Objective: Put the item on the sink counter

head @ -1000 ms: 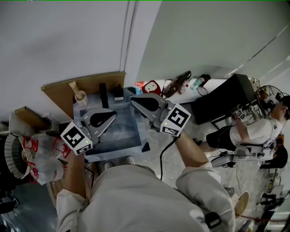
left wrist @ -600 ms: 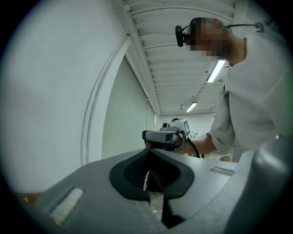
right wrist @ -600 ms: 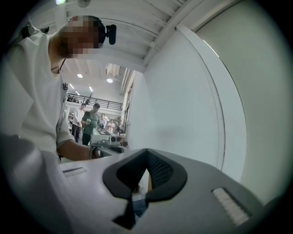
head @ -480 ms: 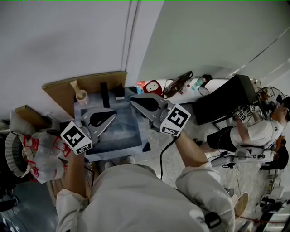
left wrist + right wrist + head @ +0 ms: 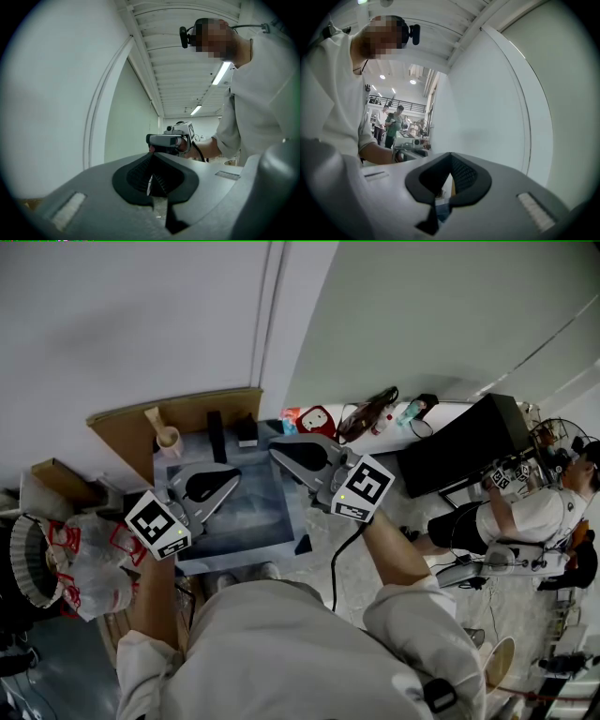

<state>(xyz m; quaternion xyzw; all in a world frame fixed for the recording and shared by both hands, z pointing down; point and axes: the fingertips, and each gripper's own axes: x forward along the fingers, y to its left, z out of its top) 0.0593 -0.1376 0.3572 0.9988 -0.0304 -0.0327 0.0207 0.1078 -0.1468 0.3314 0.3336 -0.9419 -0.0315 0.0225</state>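
Observation:
Both grippers hover side by side over a grey-blue sink [image 5: 246,521], and neither holds anything. My left gripper [image 5: 233,476] is shut, its jaws meeting in a closed seam [image 5: 151,177]. My right gripper [image 5: 273,452] is shut too, jaws together [image 5: 449,180], tip near the sink's back edge. Each gripper view, tilted upward at the white wall, shows the other gripper: the right gripper [image 5: 171,139], the left gripper [image 5: 410,153]. On the counter behind the sink stand a wooden cup [image 5: 168,438], a black upright item [image 5: 215,435] and a small dark item [image 5: 246,432]. I cannot tell which is the task's item.
A brown board [image 5: 202,411] backs the counter against the wall. A red and white object [image 5: 319,418] and bottles [image 5: 405,412] lie to the right. A plastic bag with red print [image 5: 86,563] sits left. A black desk [image 5: 464,442] and a seated person [image 5: 525,512] are far right.

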